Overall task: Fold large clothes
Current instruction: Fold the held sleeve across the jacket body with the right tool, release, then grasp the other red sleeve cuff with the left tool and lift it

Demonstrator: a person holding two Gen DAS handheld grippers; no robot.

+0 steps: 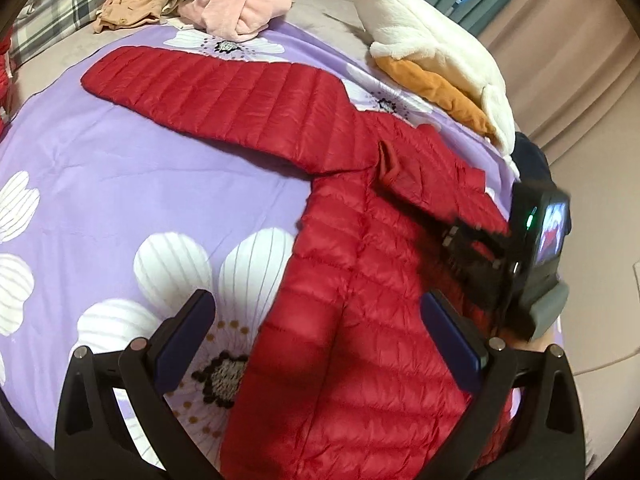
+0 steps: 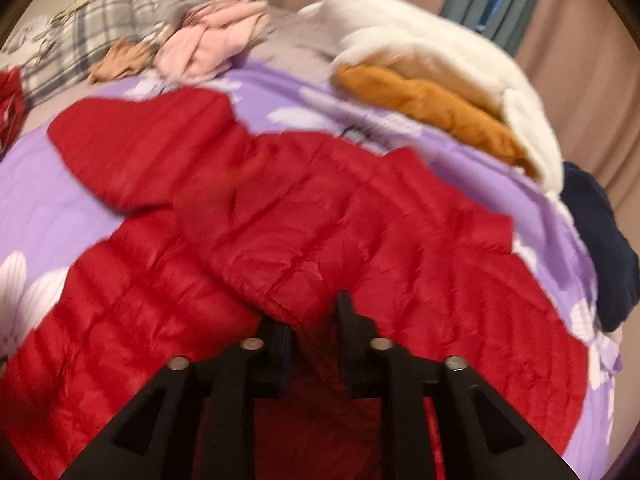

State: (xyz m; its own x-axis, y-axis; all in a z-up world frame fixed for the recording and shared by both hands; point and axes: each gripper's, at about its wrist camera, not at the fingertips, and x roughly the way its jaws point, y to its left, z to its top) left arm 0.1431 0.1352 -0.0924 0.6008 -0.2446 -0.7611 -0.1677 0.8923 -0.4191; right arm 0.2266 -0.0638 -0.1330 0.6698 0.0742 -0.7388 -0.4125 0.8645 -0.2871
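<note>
Bed: a purple flowered cover is spread over it, and the work is laid on top.
Red down jacket: it is laid flat across the cover, with one sleeve stretched out toward the far left and the other sleeve drawn across the body in the right wrist view.
Other clothes: a white fleece over an orange garment is seen at the far right edge, a pink bundle at the head end, and a dark item beside the fleece.
Left gripper: its jaws are held wide apart above the jacket's side, with nothing between them.
Right gripper: its jaws are narrowly parted around the sleeve end; whether the pads press the cloth cannot be told.
Step in hand, judged: the sleeve should be laid straight over the body, with its cuff kept inside the outline and the puffy fabric smoothed before release.
Hard to make out: the right wrist view is blurred, the jacket's hem is cut off by the frame, and the right gripper appears smeared in the left wrist view.
</note>
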